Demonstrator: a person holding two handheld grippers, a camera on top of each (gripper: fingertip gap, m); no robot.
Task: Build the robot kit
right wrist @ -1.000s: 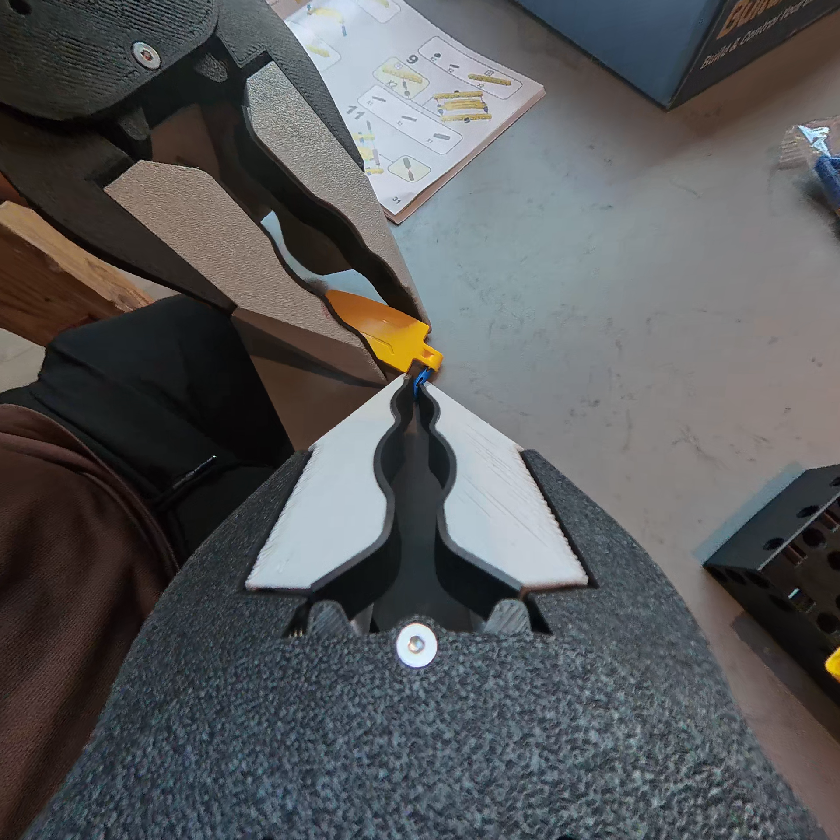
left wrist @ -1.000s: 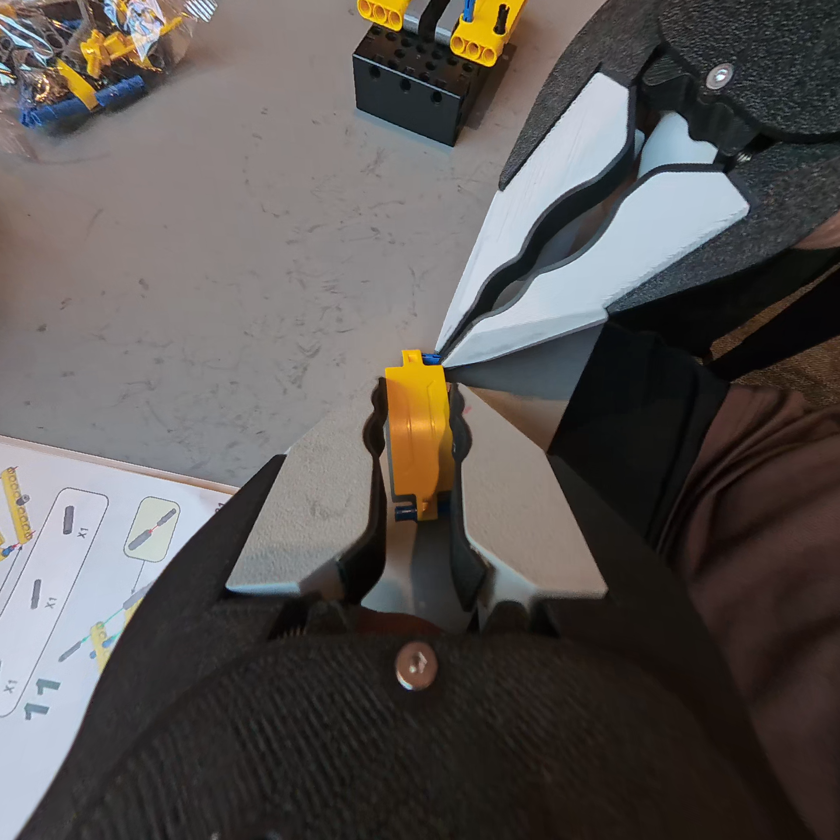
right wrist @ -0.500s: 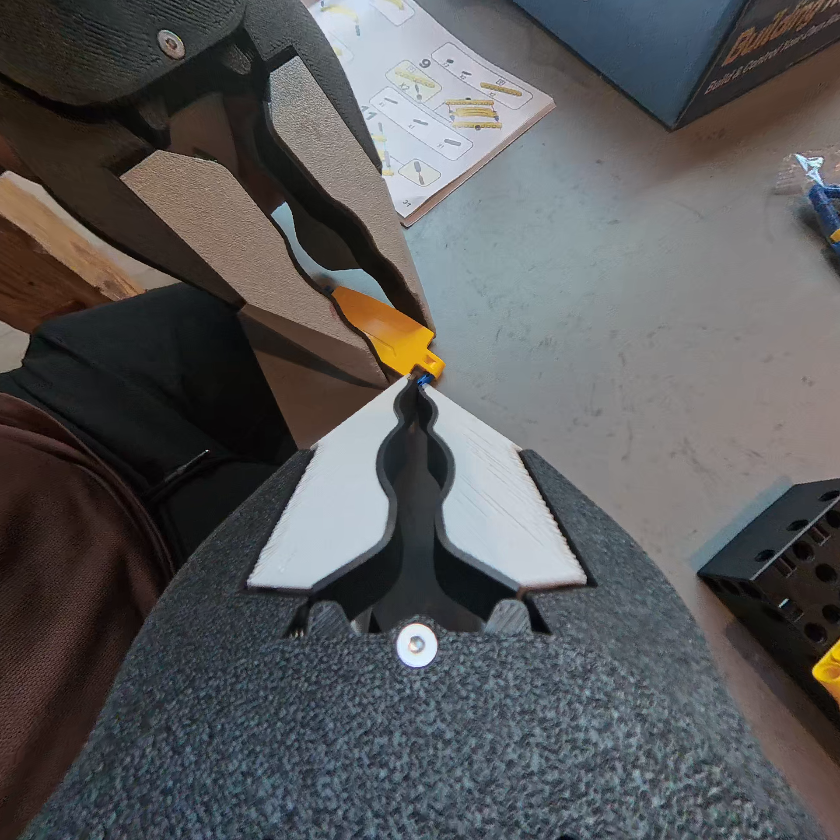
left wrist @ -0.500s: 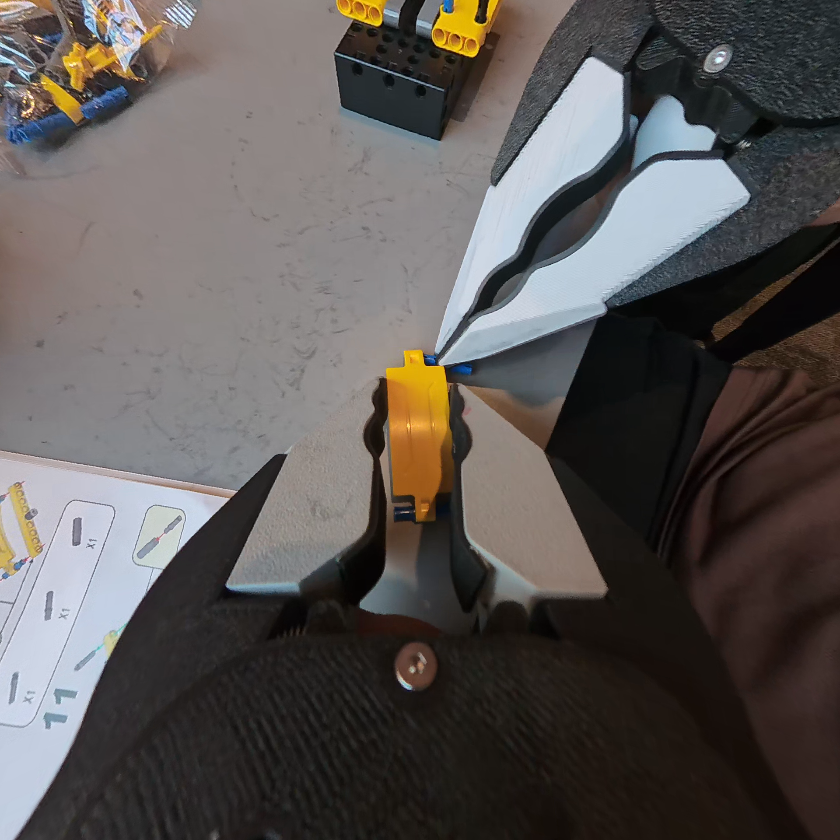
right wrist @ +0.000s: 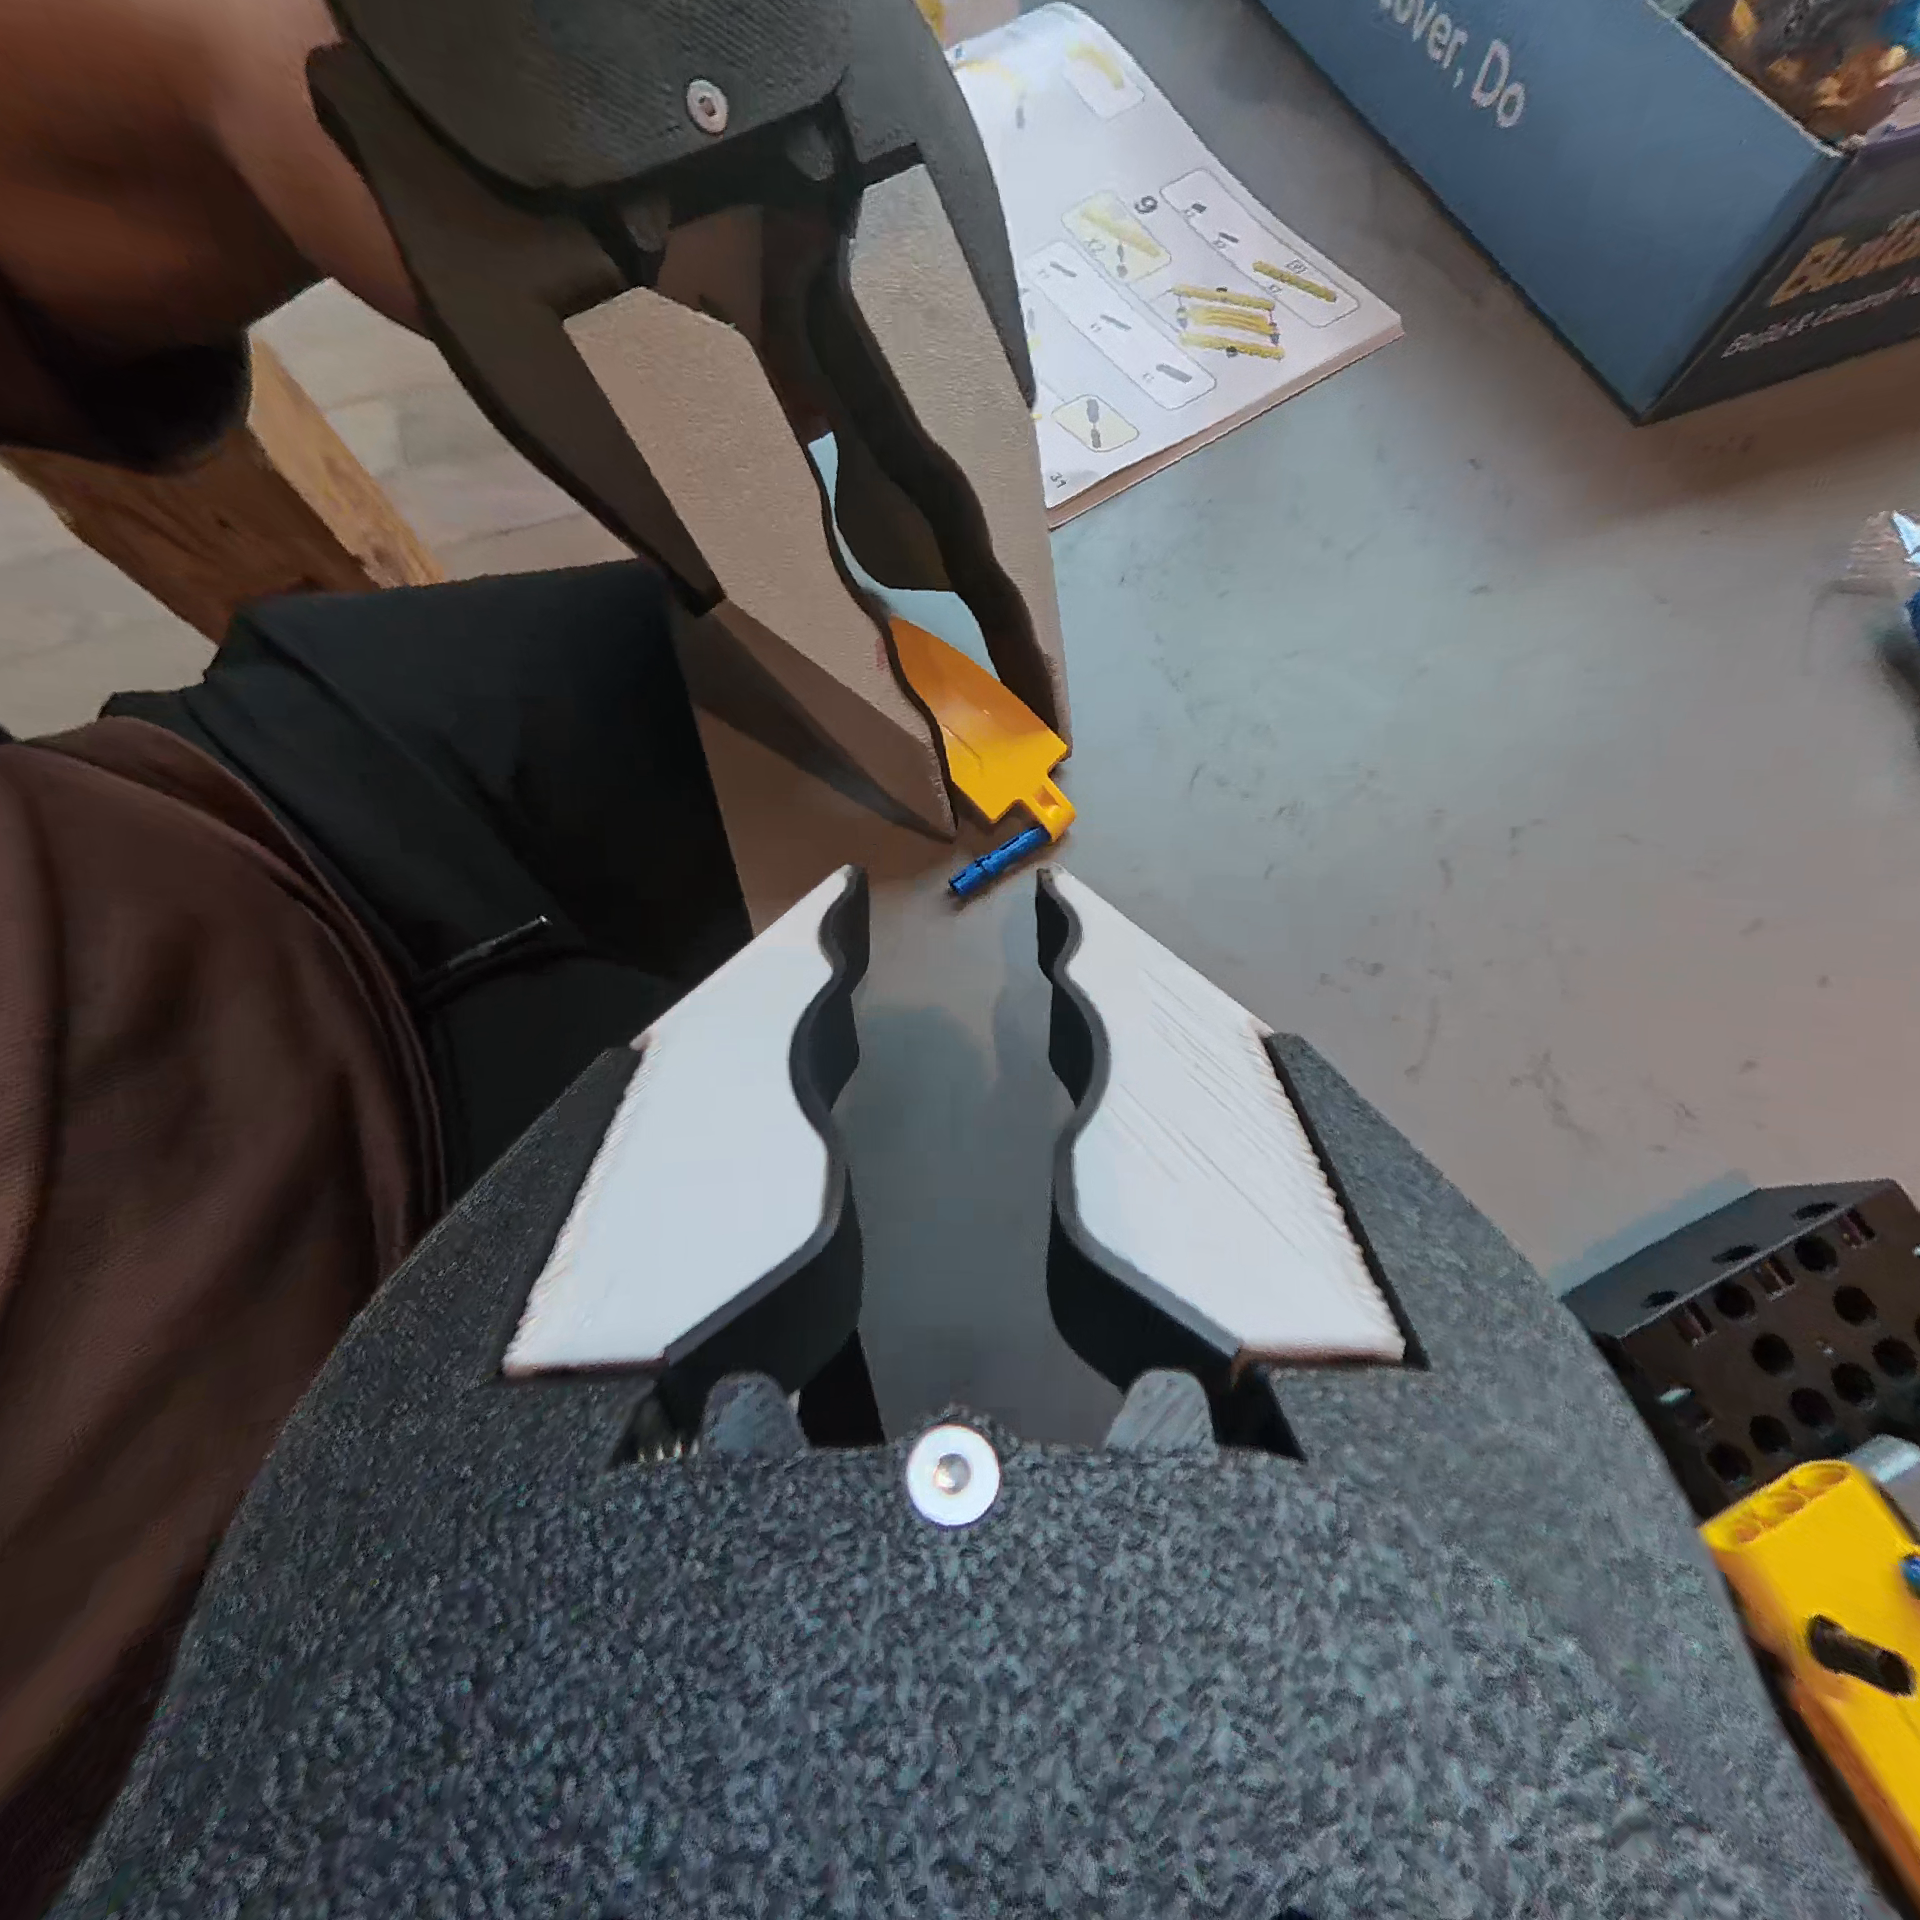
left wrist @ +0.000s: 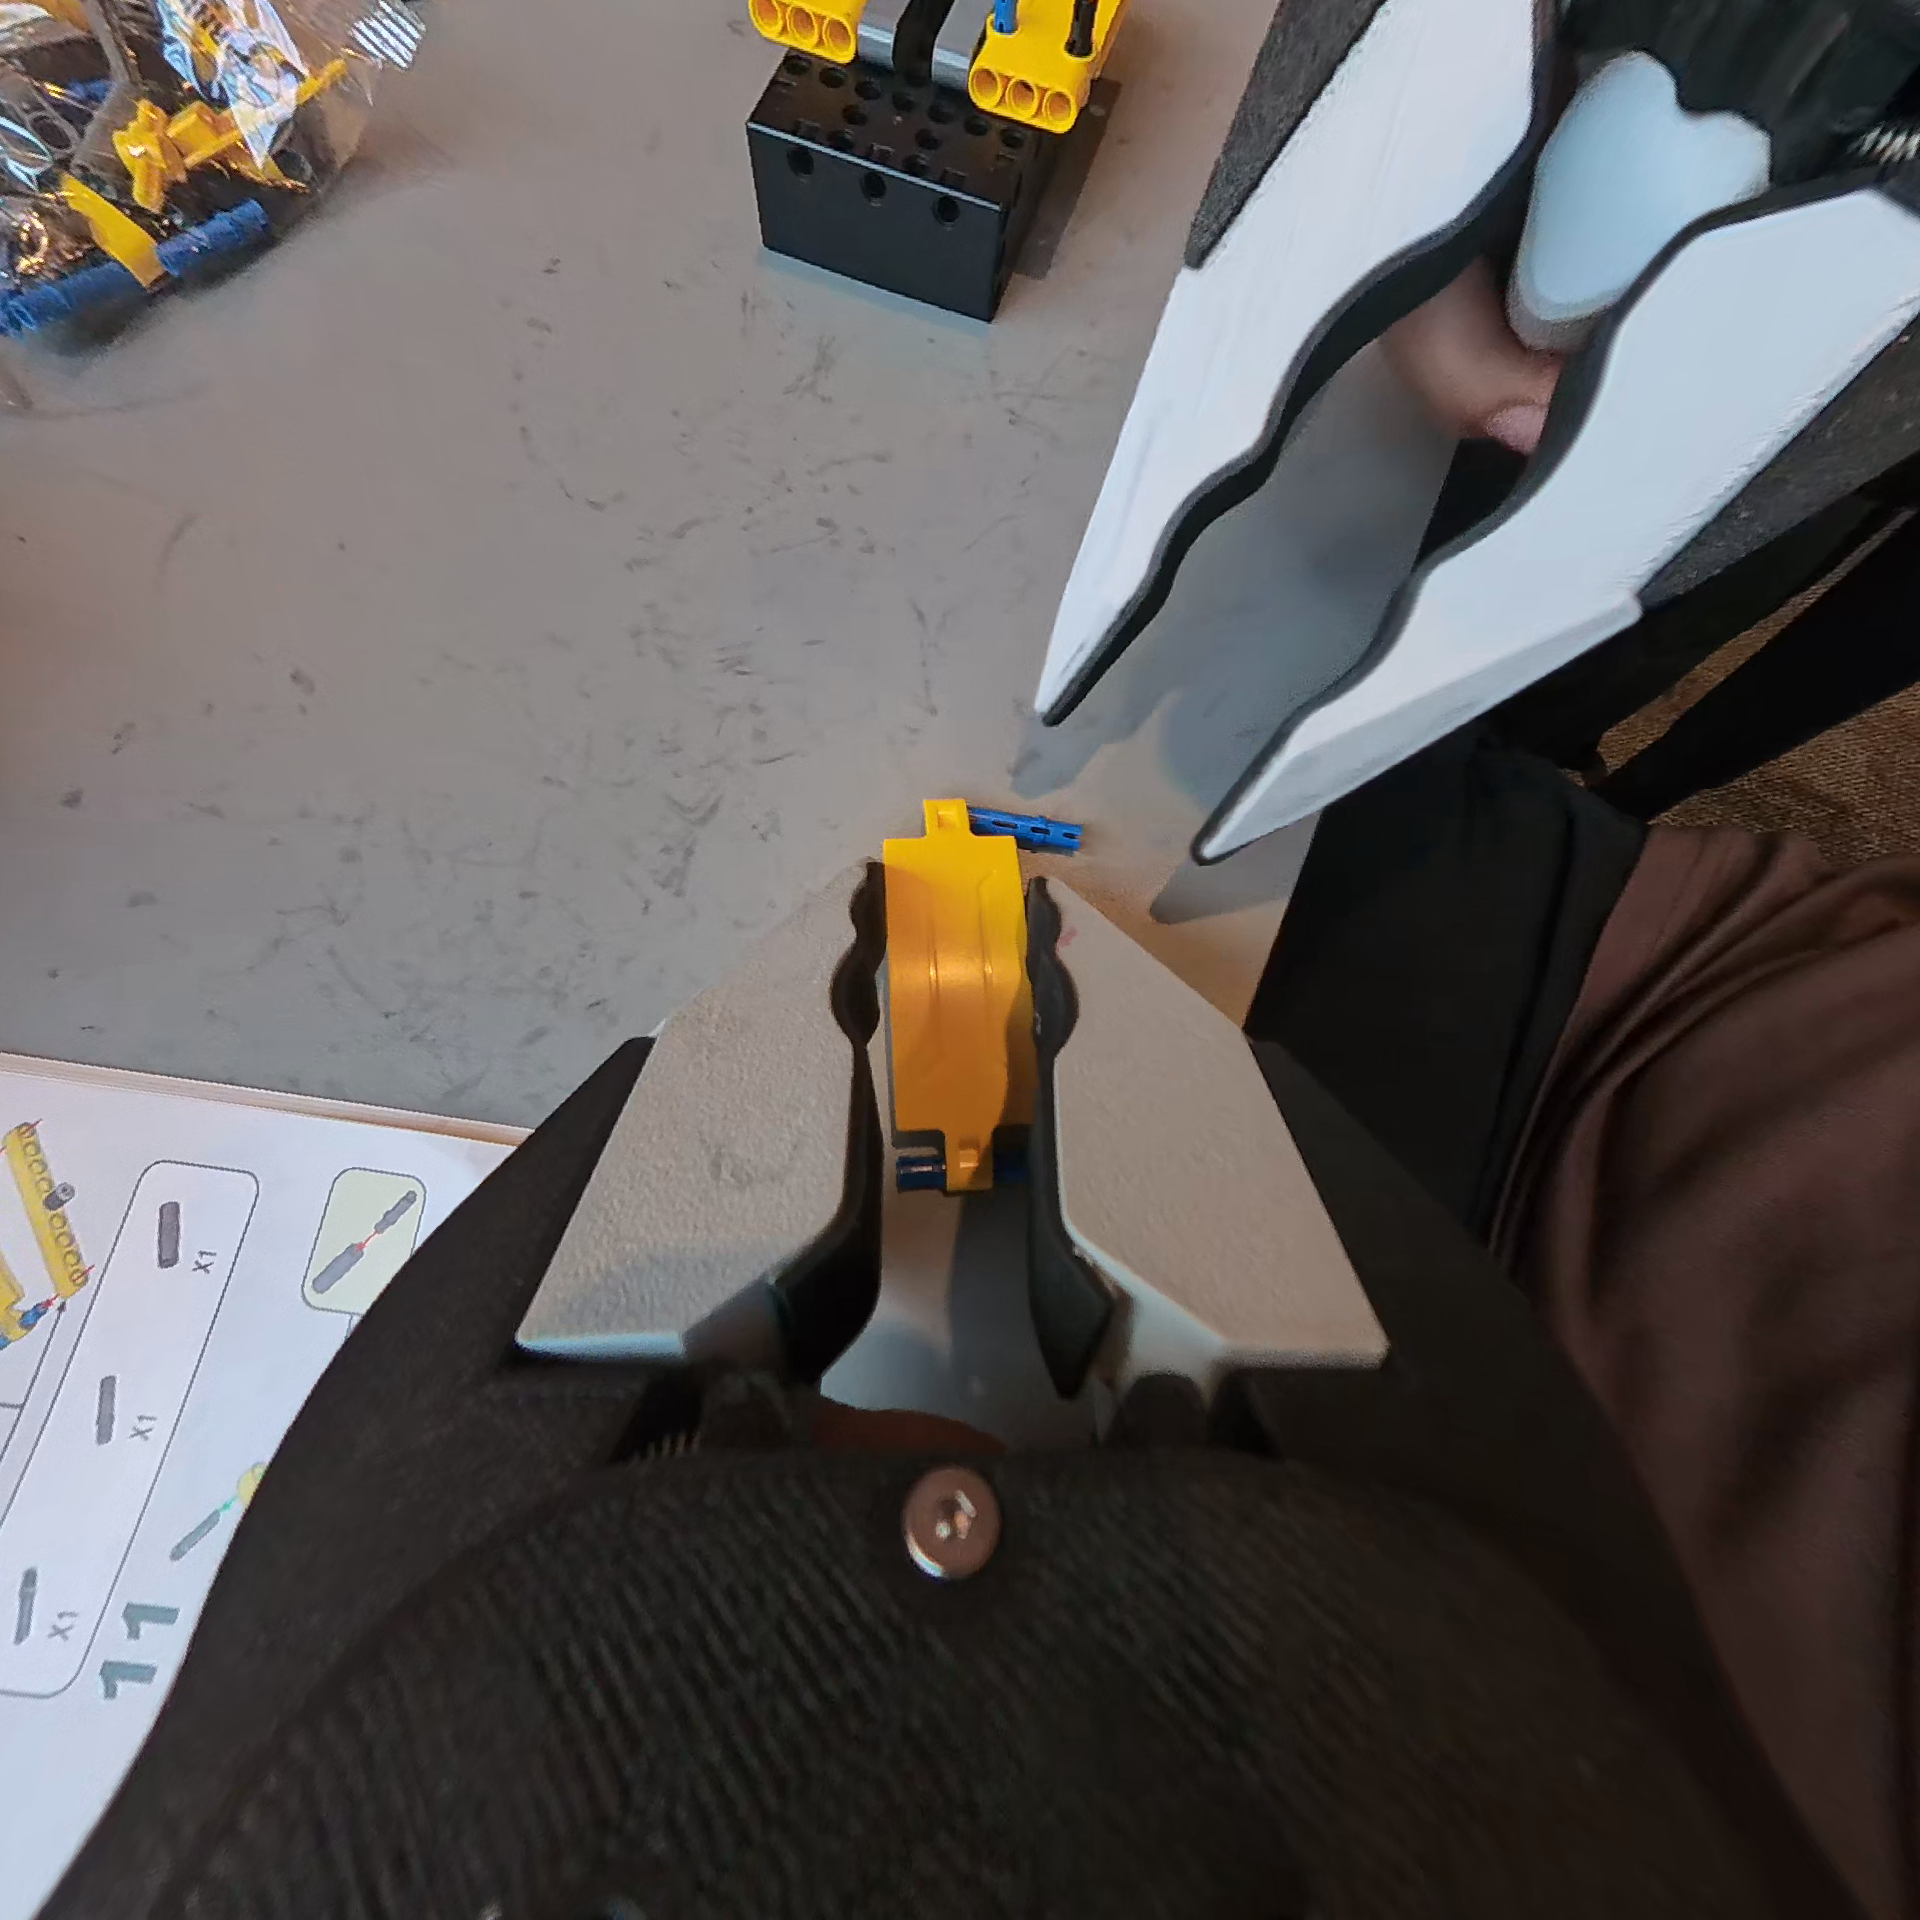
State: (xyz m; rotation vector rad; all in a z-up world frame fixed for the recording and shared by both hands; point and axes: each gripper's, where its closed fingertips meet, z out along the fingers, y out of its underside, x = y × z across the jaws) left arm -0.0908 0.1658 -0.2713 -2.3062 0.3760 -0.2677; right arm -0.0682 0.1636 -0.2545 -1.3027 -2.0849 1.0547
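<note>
Left gripper clamps the yellow panel; right gripper, a second ago pinched on the blue pin, now stands spread and withdrawn, the pin seated in the panel's tab near the table edge.

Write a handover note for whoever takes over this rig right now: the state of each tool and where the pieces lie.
Left tool: shut on the yellow curved panel, held above the grey table.
Right tool: open, empty, its tips just clear of the blue pin.
Blue pin: sticks out sideways from the tab at the panel's tip; how deep it sits cannot be told.
Elsewhere: black block with yellow pieces ahead, bag of parts far left, instruction booklet beside the left tool, blue box beyond it.
</note>
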